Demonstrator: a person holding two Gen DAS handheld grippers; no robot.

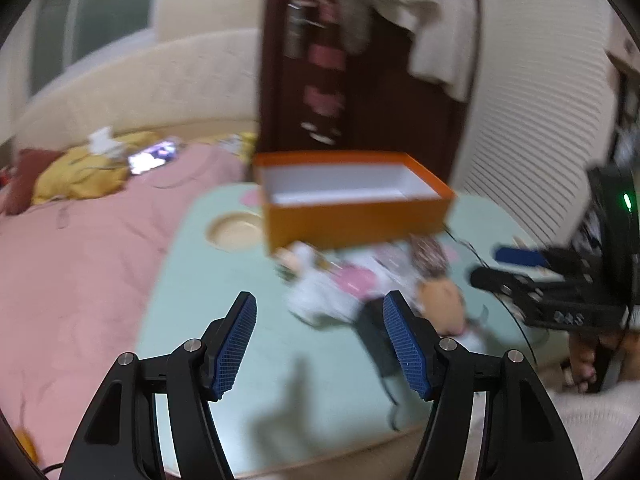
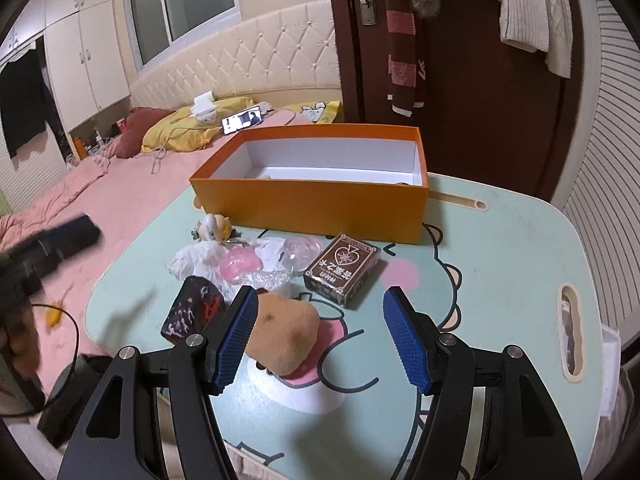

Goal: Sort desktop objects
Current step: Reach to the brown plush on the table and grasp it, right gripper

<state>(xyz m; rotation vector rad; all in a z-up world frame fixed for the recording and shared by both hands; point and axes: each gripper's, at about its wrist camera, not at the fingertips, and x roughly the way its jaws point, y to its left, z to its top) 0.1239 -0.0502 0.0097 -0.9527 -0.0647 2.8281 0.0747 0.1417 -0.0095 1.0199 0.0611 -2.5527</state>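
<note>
Brown card box (image 2: 341, 273), ahead between the right gripper's fingers: a spade emblem enclosing a star figure, with a row of Chinese characters below it, upside down and too small to read. Scarf (image 2: 404, 52) on the door, far ahead: white lettering, illegible. Left wrist view too blurred for any text.

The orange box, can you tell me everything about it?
The orange box is a long, open rectangle, cardboard by its look, with no lid on it. Orange outside, white inside. It stands flat on the far part of the mint-green table. Most of its floor is hidden, though something small peeks up inside. Neither gripper touches it.
</note>
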